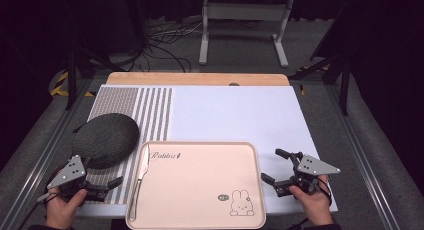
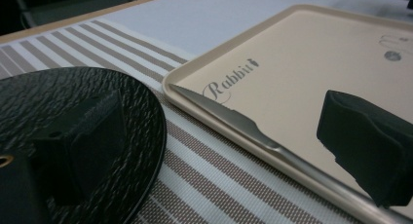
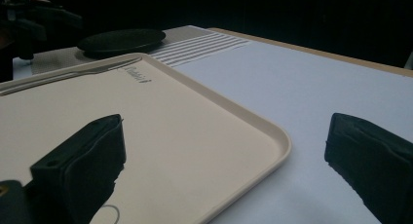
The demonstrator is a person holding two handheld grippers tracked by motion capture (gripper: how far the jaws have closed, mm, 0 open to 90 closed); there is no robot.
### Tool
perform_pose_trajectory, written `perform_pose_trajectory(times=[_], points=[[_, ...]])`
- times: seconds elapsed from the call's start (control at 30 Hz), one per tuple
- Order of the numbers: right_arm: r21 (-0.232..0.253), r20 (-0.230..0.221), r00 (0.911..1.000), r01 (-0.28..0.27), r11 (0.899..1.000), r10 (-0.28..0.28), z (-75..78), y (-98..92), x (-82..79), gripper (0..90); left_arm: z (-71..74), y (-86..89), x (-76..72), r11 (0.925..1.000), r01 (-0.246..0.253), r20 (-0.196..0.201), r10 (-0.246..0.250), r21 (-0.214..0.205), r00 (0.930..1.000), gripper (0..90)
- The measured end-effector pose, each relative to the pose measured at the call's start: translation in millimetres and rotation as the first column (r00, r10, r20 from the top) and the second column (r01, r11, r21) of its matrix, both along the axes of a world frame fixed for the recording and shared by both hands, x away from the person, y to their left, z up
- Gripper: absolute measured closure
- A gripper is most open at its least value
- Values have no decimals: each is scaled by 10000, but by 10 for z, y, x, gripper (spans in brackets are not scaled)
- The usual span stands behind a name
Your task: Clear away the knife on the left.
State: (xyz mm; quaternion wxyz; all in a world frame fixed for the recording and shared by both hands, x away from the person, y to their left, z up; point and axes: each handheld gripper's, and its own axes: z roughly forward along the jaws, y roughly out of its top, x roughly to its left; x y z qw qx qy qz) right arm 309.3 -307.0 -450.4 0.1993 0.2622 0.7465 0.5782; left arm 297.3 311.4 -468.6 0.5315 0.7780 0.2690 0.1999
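Observation:
A beige tray (image 1: 200, 190) with a rabbit drawing lies at the near middle of the table. A silver knife (image 1: 141, 175) rests along the tray's left rim. A black textured plate (image 1: 106, 137) sits on the striped placemat (image 1: 150, 110) to the tray's left. My left gripper (image 1: 107, 172) is open at the near left, between plate and tray. In the left gripper view the left gripper (image 2: 224, 117) has one jaw over the plate (image 2: 73, 97) and the other over the knife (image 2: 234, 119). My right gripper (image 1: 270, 164) is open just right of the tray, and in the right gripper view the right gripper (image 3: 226, 131) straddles the tray's (image 3: 170, 117) corner.
A white mat (image 1: 235, 115) covers the table's middle and right. The wooden table edge (image 1: 200, 79) runs along the far side. Beyond it stand a metal frame (image 1: 245, 25) and floor cables (image 1: 165, 40). The person's hands hold both grippers at the near edge.

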Motion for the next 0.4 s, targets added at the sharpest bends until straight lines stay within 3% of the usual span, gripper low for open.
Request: perform_pose_trajectory(times=[0.3, 0.4], points=[[-94, -151, 9998, 137, 9999, -139, -46, -7, 5, 19, -62, 18, -8, 9997, 133, -187, -137, -221, 9997, 44], [-93, -153, 9997, 210, 9997, -212, -45, -14, 3, 19, -73, 16, -5, 9974, 192, -464, -225, -700, 9987, 42]])
